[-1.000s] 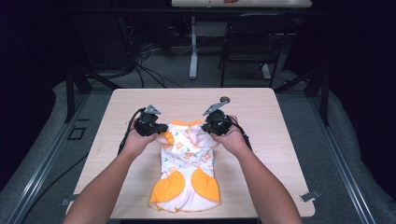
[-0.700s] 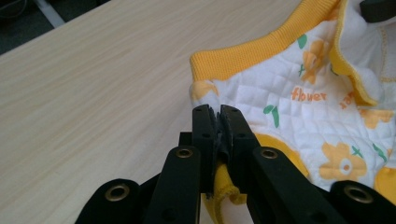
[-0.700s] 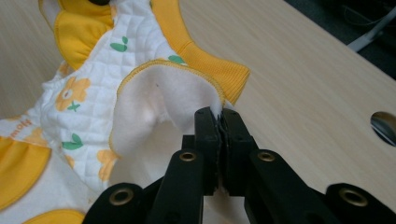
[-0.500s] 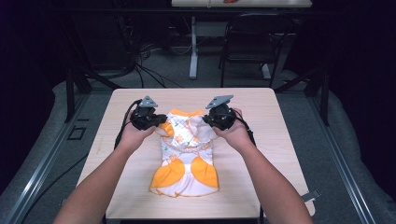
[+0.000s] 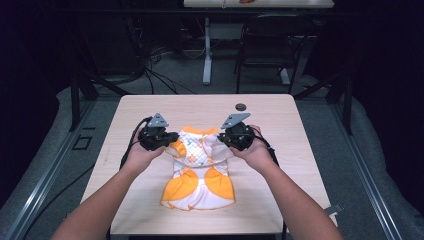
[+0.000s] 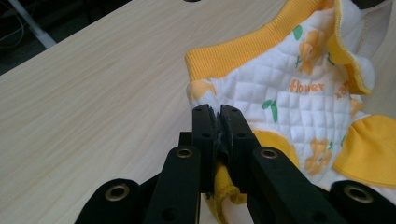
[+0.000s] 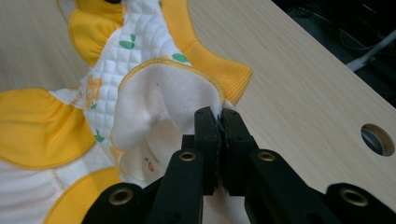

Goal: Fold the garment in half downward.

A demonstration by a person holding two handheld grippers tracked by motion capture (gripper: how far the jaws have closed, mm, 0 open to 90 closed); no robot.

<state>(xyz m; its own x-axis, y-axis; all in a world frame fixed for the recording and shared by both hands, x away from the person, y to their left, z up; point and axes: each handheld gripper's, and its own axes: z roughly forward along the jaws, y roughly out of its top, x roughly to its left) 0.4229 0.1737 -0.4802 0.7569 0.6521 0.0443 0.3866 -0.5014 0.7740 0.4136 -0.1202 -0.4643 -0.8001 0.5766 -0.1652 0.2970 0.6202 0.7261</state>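
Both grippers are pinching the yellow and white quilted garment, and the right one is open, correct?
Not quite: the right gripper is shut on the quilted garment, like the left gripper. The right gripper view shows its fingers closed on the fabric's edge.

The high view looks forward and down over the whole table (image 5: 150, 107) from above the person's side. Each gripper view sits close behind its tongs, low over the tabletop, and all views share the garment (image 5: 200, 165).

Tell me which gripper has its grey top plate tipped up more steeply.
The right gripper: its plate slants sharply upward, while the left gripper carries its plate flatter.
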